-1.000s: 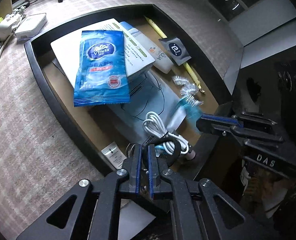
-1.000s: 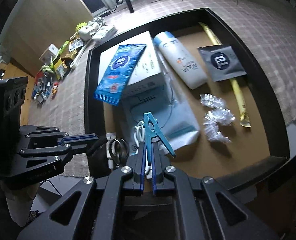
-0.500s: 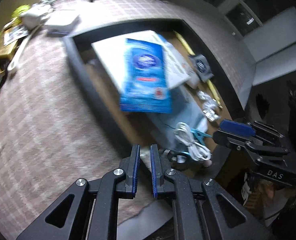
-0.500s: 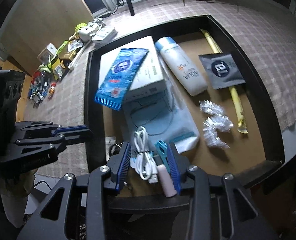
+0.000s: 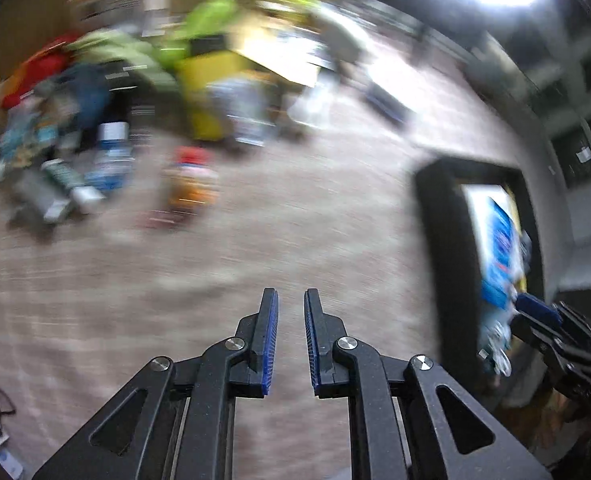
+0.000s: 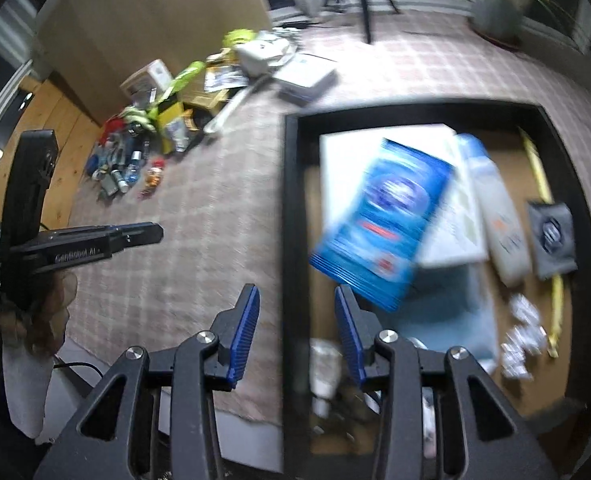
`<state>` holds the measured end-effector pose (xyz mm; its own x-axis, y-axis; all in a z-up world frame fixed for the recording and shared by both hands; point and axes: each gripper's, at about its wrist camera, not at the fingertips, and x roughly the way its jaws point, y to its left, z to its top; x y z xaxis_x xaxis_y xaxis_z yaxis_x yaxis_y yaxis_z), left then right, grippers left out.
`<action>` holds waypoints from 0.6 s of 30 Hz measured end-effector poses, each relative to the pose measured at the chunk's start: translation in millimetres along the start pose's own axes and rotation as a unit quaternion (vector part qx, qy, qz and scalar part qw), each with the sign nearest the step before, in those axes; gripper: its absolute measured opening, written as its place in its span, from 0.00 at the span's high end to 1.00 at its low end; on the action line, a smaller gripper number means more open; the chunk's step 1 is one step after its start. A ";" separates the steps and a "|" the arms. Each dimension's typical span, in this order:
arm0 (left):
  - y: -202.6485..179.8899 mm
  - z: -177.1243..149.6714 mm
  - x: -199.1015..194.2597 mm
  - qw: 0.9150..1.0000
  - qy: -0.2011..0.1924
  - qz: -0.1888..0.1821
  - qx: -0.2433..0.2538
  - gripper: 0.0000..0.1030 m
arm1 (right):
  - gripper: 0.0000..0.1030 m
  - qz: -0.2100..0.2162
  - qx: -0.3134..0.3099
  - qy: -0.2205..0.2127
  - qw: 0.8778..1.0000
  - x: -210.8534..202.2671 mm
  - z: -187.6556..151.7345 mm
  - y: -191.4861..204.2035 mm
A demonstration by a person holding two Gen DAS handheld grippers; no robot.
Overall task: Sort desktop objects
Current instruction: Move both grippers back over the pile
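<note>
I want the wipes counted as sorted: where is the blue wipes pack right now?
In the right wrist view the blue wipes pack lies inside the black tray, near its left wall, resting across the white box.

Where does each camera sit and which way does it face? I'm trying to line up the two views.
Left wrist: on the left gripper, looking down at the checked cloth and a blurred pile of clutter; its own empty fingers show, jaws opening.
Right wrist: on the right gripper, looking down at the black tray; empty fingers, jaws opening; a hand shows.
Shared: tray, cloth, clutter, blue wipes pack; each sees the other gripper.
</note>
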<state>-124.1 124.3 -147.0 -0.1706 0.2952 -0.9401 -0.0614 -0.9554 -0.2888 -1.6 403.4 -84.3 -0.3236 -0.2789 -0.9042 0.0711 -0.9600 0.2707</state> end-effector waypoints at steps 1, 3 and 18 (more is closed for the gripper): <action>17.2 5.3 -2.7 1.000 -0.004 0.008 -0.015 0.88 | 0.60 0.004 -0.009 -0.001 1.000 5.9 8.5 11.8; 52.5 16.6 -7.0 0.998 -0.011 0.021 -0.050 0.88 | 0.60 0.009 -0.017 0.000 1.000 14.7 20.5 26.5; 159.5 73.9 11.6 0.984 -0.003 0.035 -0.172 0.88 | 0.60 0.087 -0.035 0.063 0.994 123.5 106.0 151.0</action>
<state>-208.5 -24.0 -190.6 -0.1681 0.2282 -0.9590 0.2876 -0.9191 -0.2692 -130.8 226.5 -120.0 -0.1795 -0.4372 -0.8813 0.1816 -0.8952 0.4071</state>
